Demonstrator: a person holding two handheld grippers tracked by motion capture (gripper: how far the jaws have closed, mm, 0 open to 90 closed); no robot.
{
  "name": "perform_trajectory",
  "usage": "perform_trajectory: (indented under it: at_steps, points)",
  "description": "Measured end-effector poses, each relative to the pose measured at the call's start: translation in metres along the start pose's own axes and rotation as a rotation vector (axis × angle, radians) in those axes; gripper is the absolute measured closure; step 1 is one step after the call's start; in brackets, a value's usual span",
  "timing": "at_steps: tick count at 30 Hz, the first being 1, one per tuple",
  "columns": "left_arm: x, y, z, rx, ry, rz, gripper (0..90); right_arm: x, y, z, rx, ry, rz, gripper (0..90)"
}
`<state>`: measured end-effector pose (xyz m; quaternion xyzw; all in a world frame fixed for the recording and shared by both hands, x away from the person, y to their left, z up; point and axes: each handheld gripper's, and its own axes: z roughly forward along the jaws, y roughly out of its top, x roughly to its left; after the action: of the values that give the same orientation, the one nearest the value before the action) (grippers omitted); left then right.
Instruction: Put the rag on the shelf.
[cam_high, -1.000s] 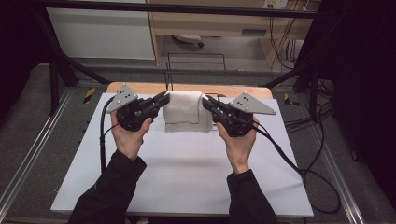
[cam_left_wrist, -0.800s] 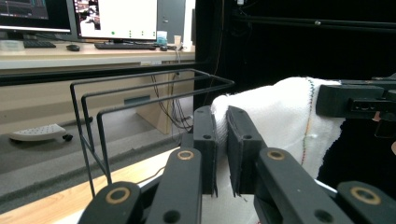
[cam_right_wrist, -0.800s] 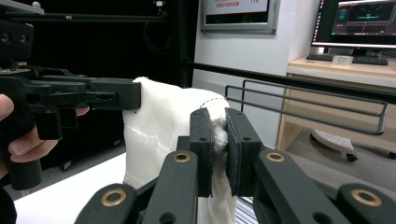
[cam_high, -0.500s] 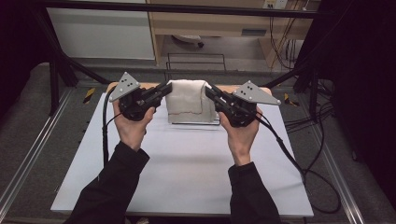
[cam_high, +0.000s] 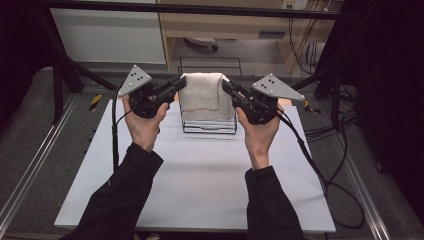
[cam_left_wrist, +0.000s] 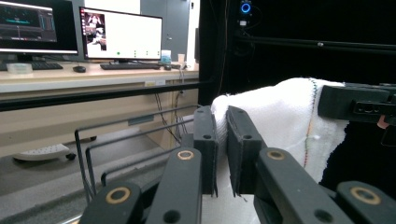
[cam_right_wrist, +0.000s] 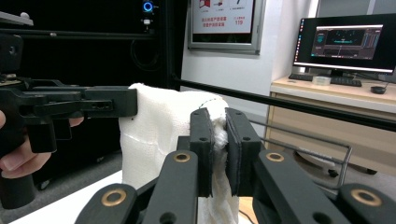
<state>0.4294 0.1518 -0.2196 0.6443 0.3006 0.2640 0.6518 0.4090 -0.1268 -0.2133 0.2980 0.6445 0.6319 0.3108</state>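
Note:
A white towel (cam_high: 200, 97) hangs upright between my two grippers, above a black wire rack (cam_high: 210, 129) at the far side of the table. My left gripper (cam_high: 179, 86) is shut on the towel's upper left corner, my right gripper (cam_high: 226, 88) on its upper right corner. In the left gripper view the jaws (cam_left_wrist: 222, 140) pinch the towel's (cam_left_wrist: 280, 126) edge, with the rack's (cam_left_wrist: 116, 140) bars to the left. In the right gripper view the jaws (cam_right_wrist: 219, 135) clamp bunched cloth of the towel (cam_right_wrist: 159, 126), and the other gripper (cam_right_wrist: 93, 105) holds the far corner.
The white table top (cam_high: 200, 185) spreads out under my forearms. Cables (cam_high: 325, 165) trail off its right side. Beyond the table stand a wooden desk (cam_left_wrist: 70, 79) with monitors (cam_left_wrist: 121, 32) and a black frame bar (cam_high: 200, 7).
Both hands have risen and moved a little away from me, lifting the towel with them. It now hangs higher, and the wire rack shows beneath it.

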Motion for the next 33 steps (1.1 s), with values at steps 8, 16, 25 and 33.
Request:
perform_trajectory:
  at_steps: [8,16,25,33]
  points:
    - [0.001,0.013,0.004,-0.017,0.006,0.015,82.8,-0.006,0.012,0.005,-0.019,-0.011,-0.004,82.6]
    - [0.006,0.022,0.011,-0.032,0.013,0.013,82.8,-0.012,0.02,0.014,-0.034,-0.022,0.007,82.7]
    - [0.011,0.033,0.016,-0.05,0.021,0.013,82.9,-0.016,0.031,0.022,-0.045,-0.026,0.007,82.7]
    - [0.014,0.043,0.02,-0.062,0.031,0.031,82.9,-0.021,0.039,0.028,-0.059,-0.035,0.013,82.7]
